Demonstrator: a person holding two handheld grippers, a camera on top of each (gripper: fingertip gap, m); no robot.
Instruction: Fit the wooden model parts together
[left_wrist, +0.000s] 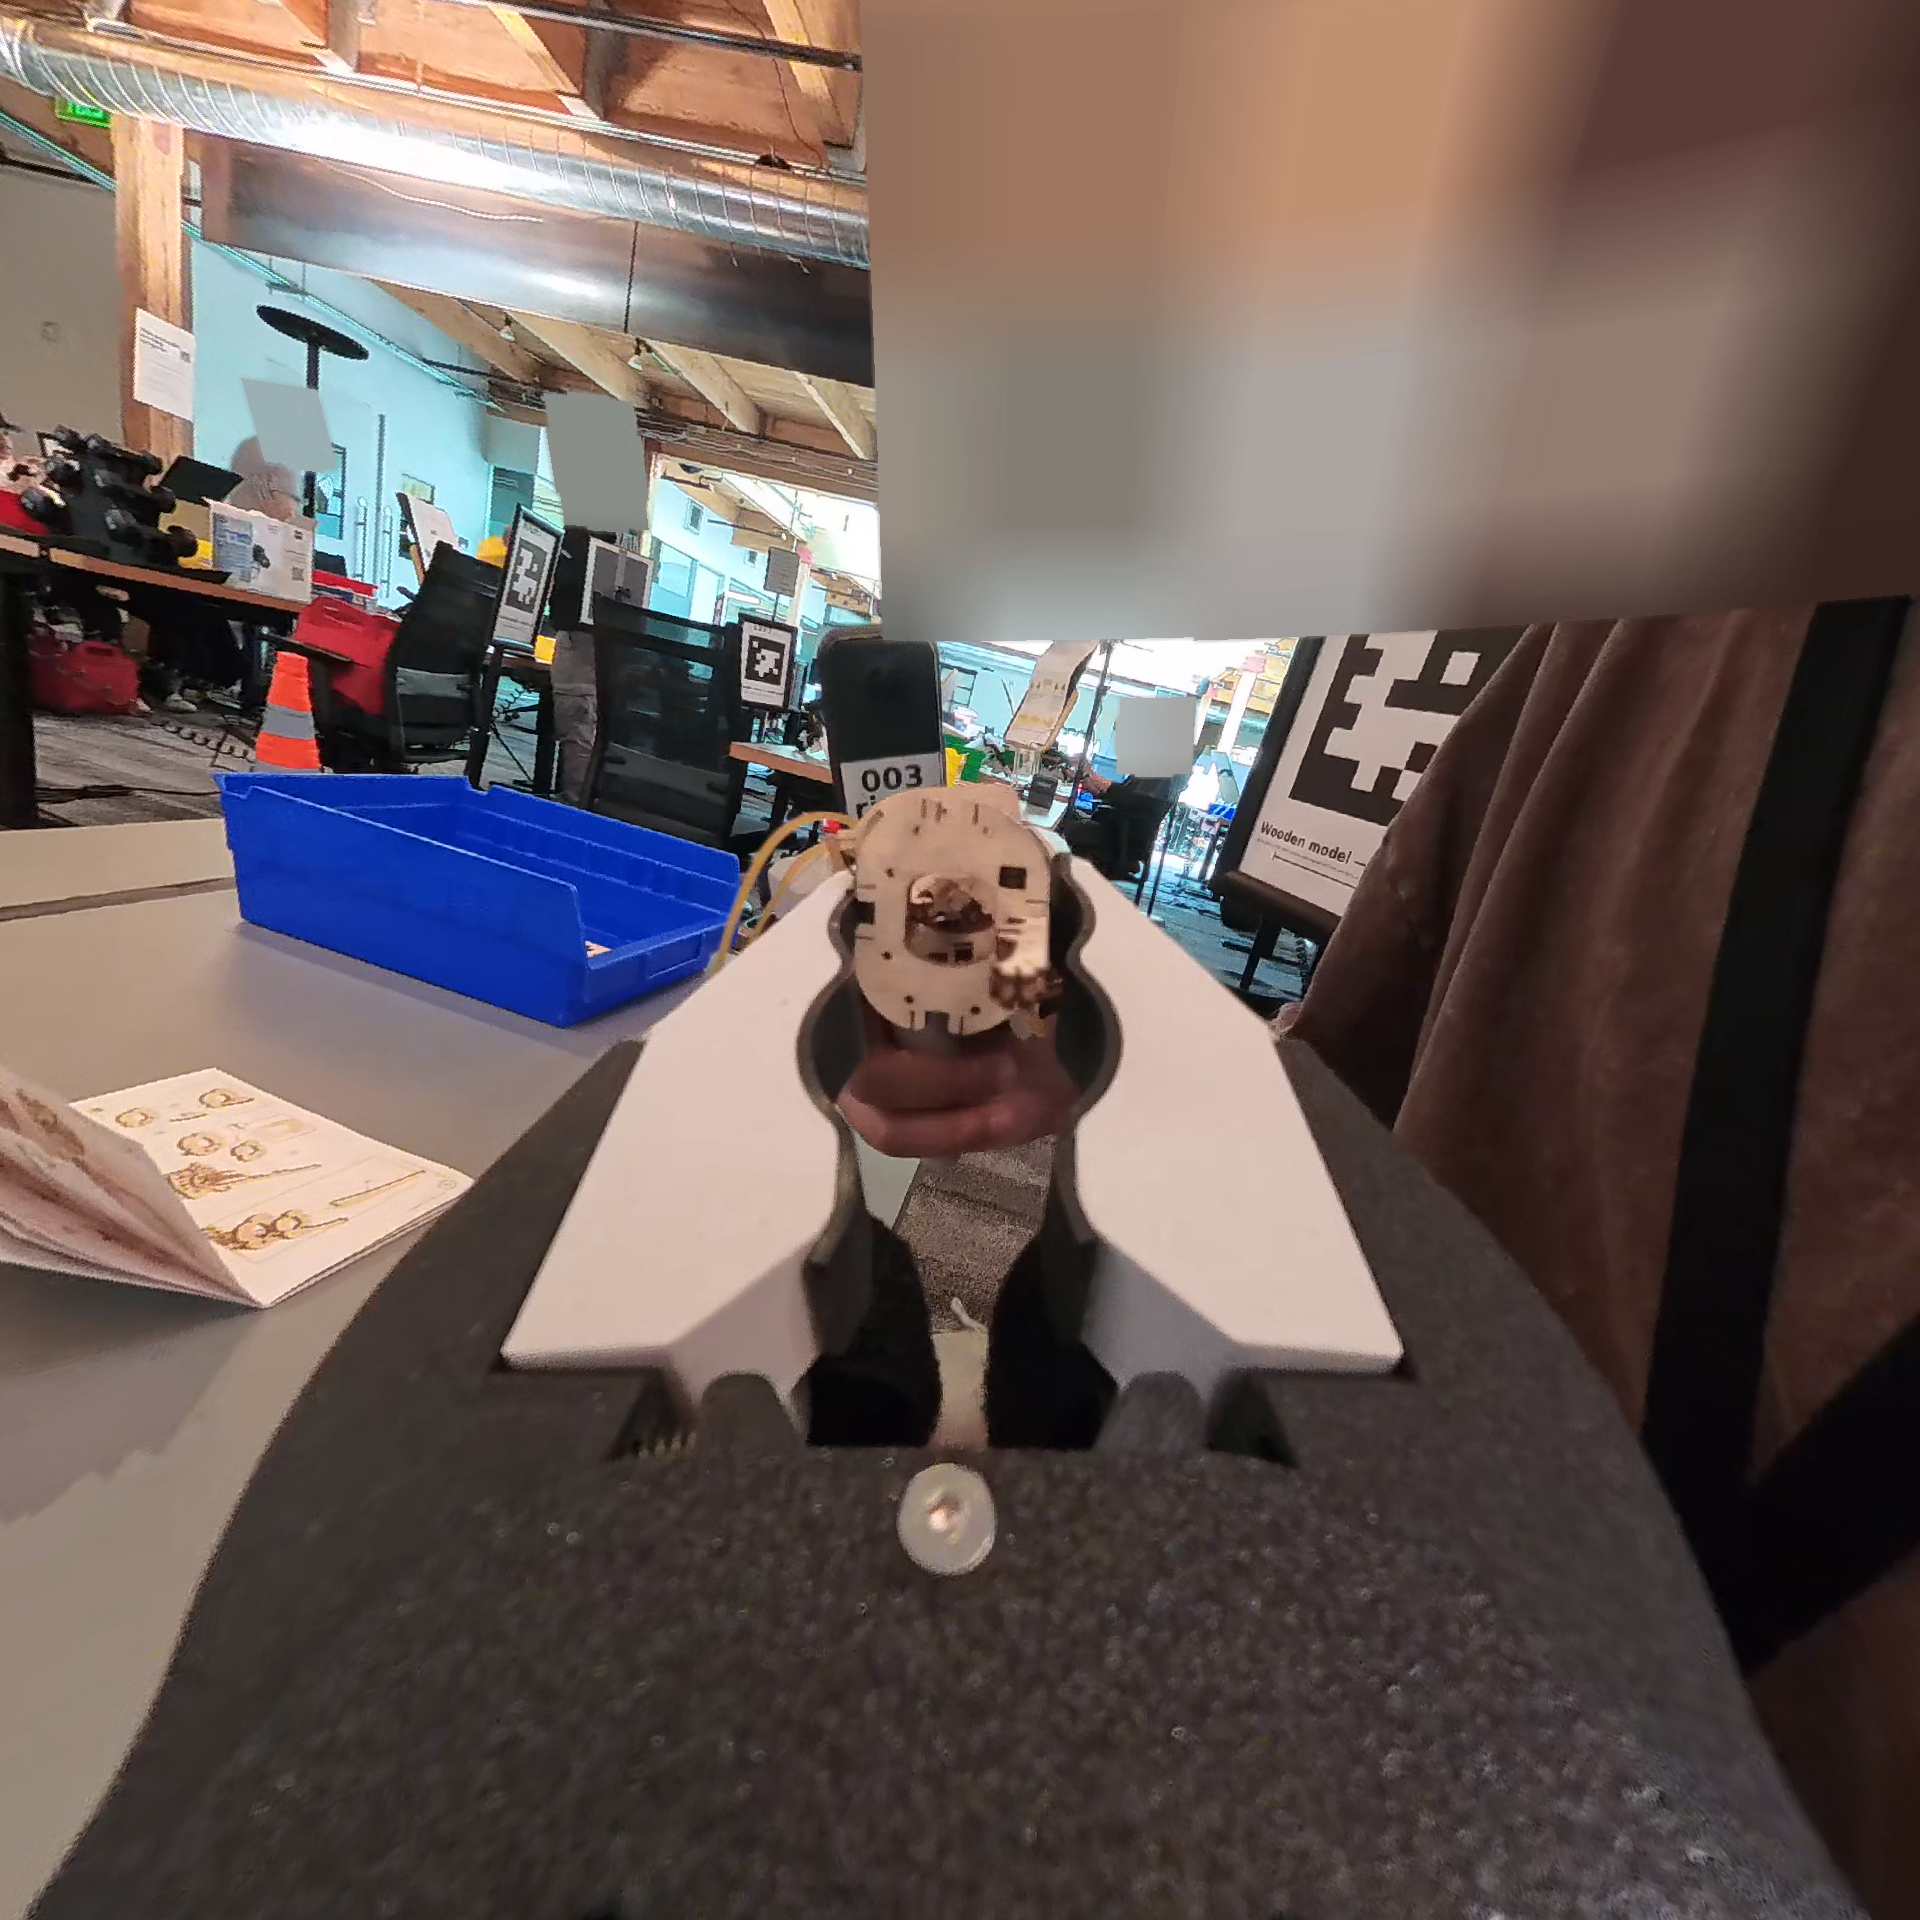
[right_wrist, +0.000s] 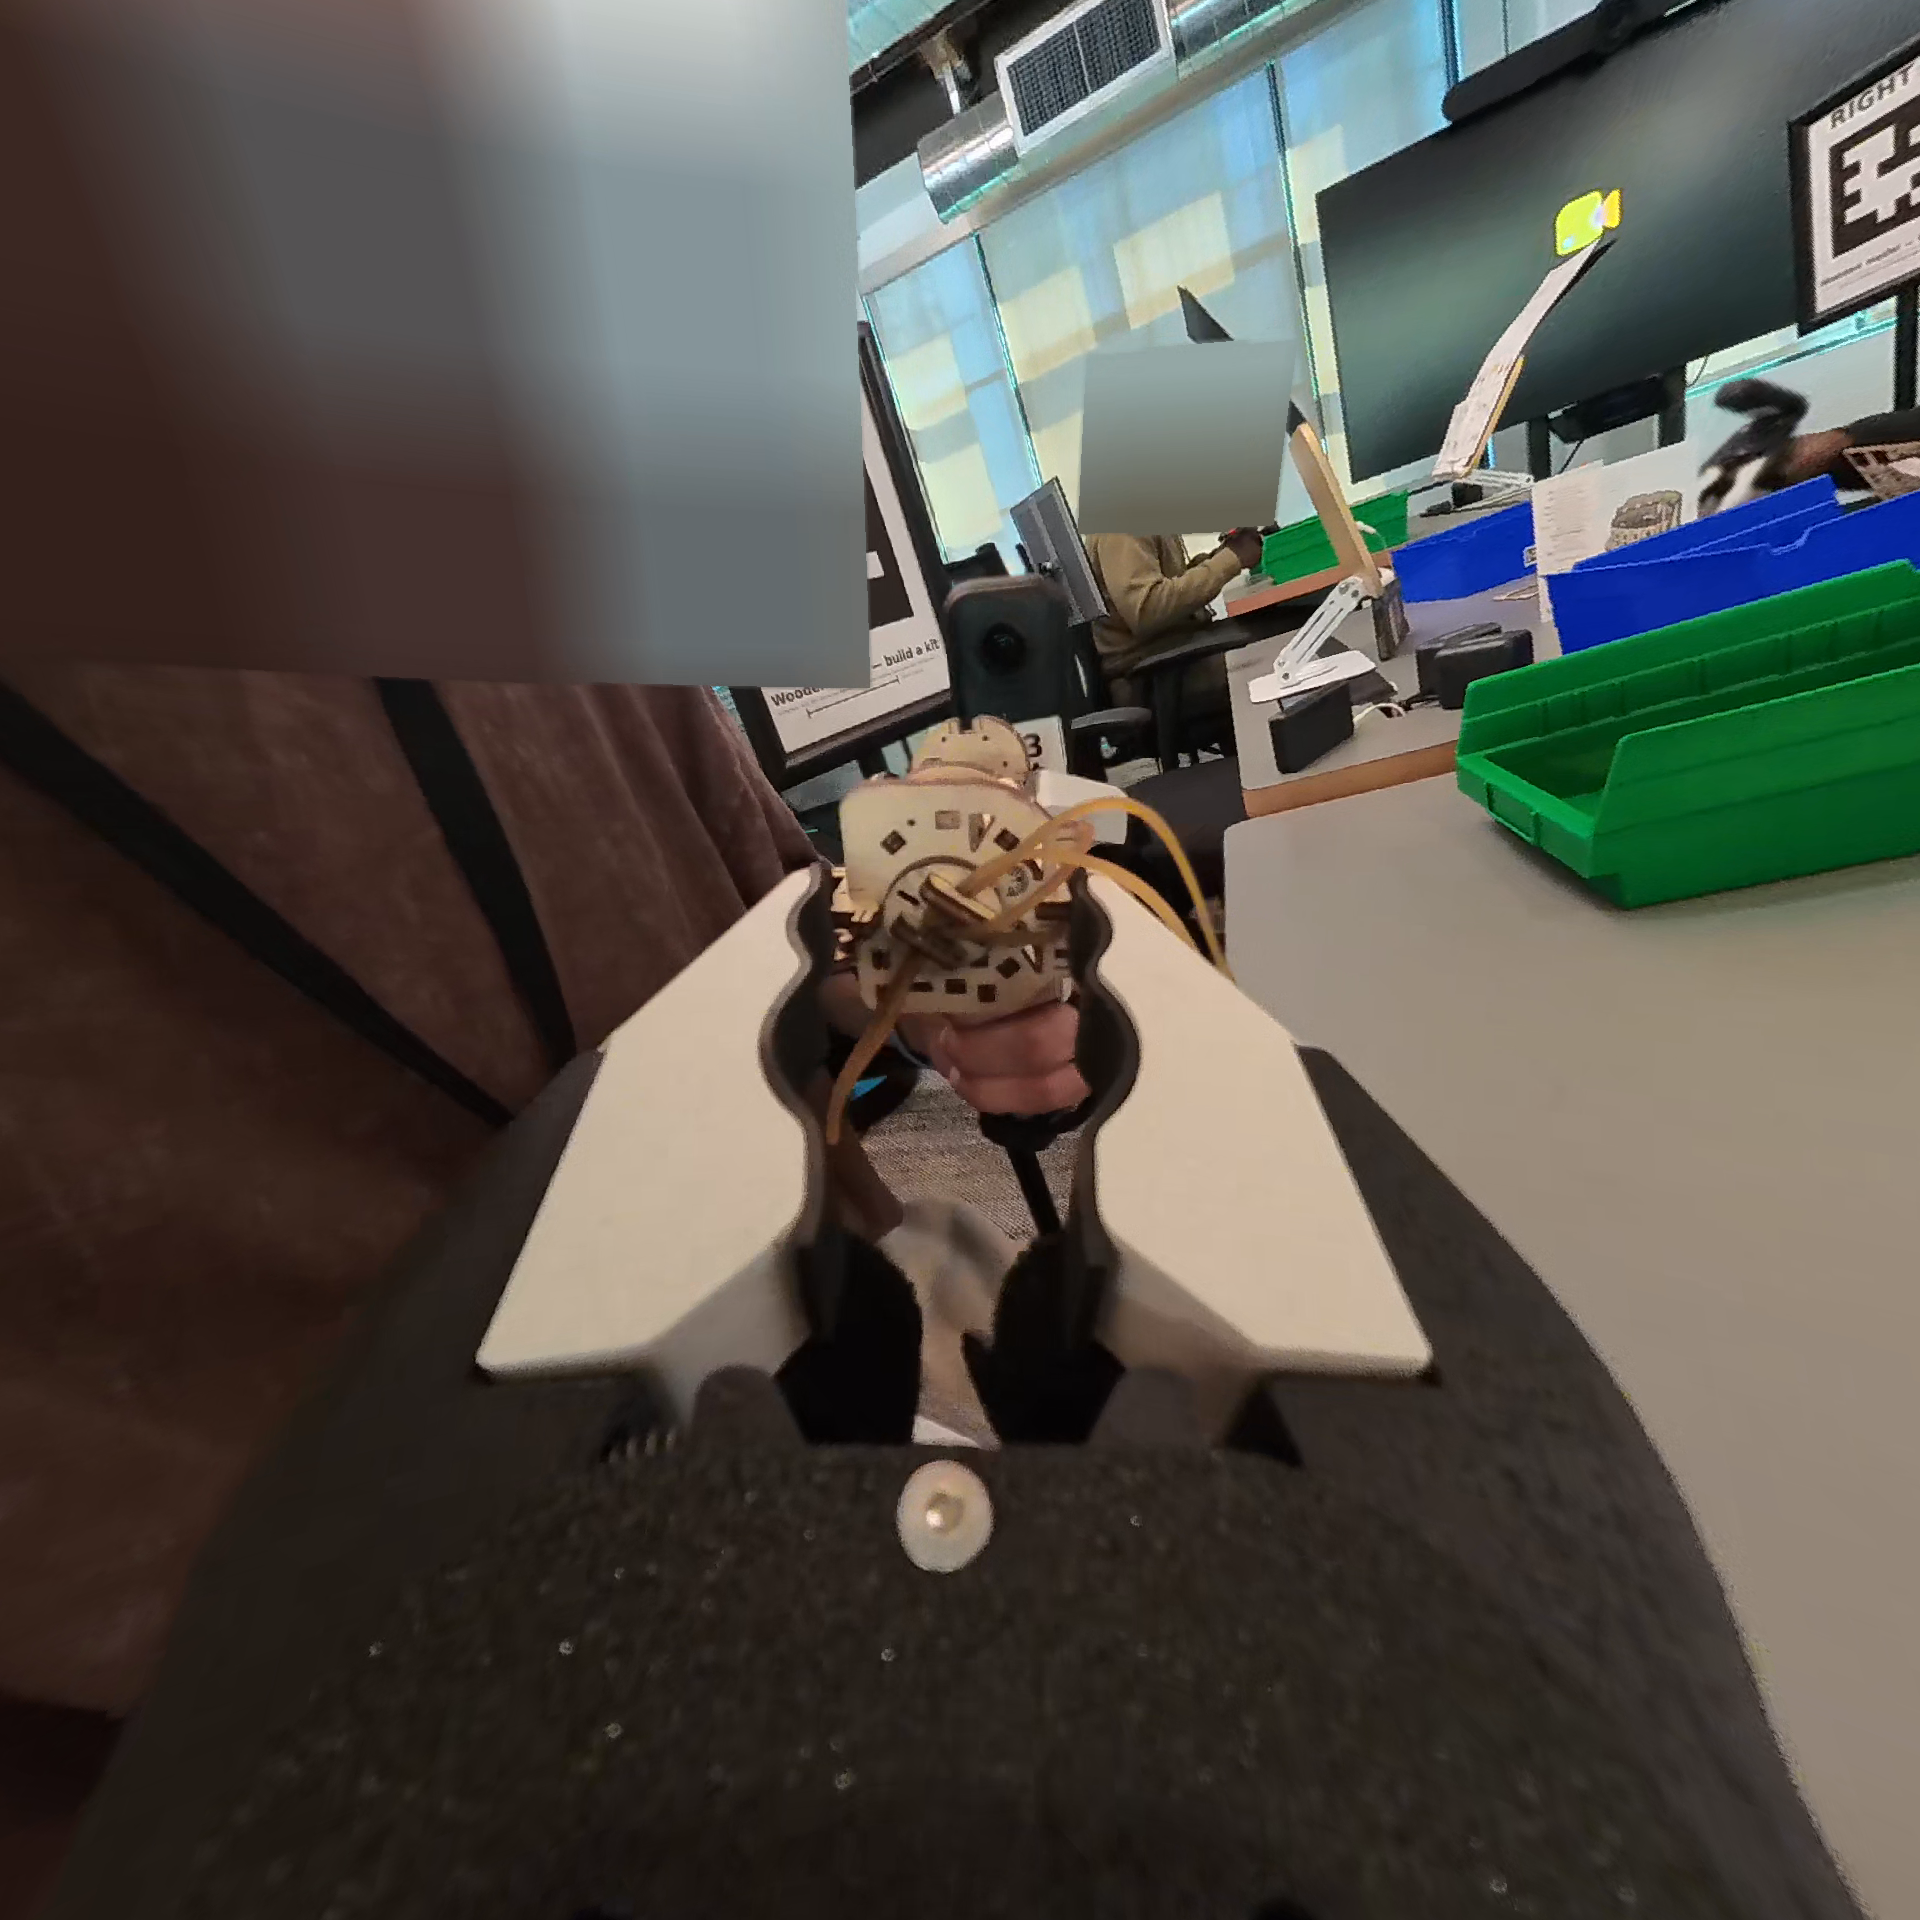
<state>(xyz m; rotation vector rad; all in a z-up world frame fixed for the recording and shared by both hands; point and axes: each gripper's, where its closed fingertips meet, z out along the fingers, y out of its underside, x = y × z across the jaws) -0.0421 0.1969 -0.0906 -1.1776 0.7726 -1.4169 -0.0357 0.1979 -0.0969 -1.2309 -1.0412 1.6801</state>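
Wooden model (left_wrist: 951, 914) clamped btwn both grippers' jaws, rubber band (right_wrist: 1049, 862) dangling

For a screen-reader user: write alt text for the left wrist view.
The left gripper, its white fingers closed, grips a round, pale laser-cut wooden model assembly held up above the grey table. To the left on the table sit a blue plastic bin and an open illustrated instruction booklet; a busy workshop lies behind.
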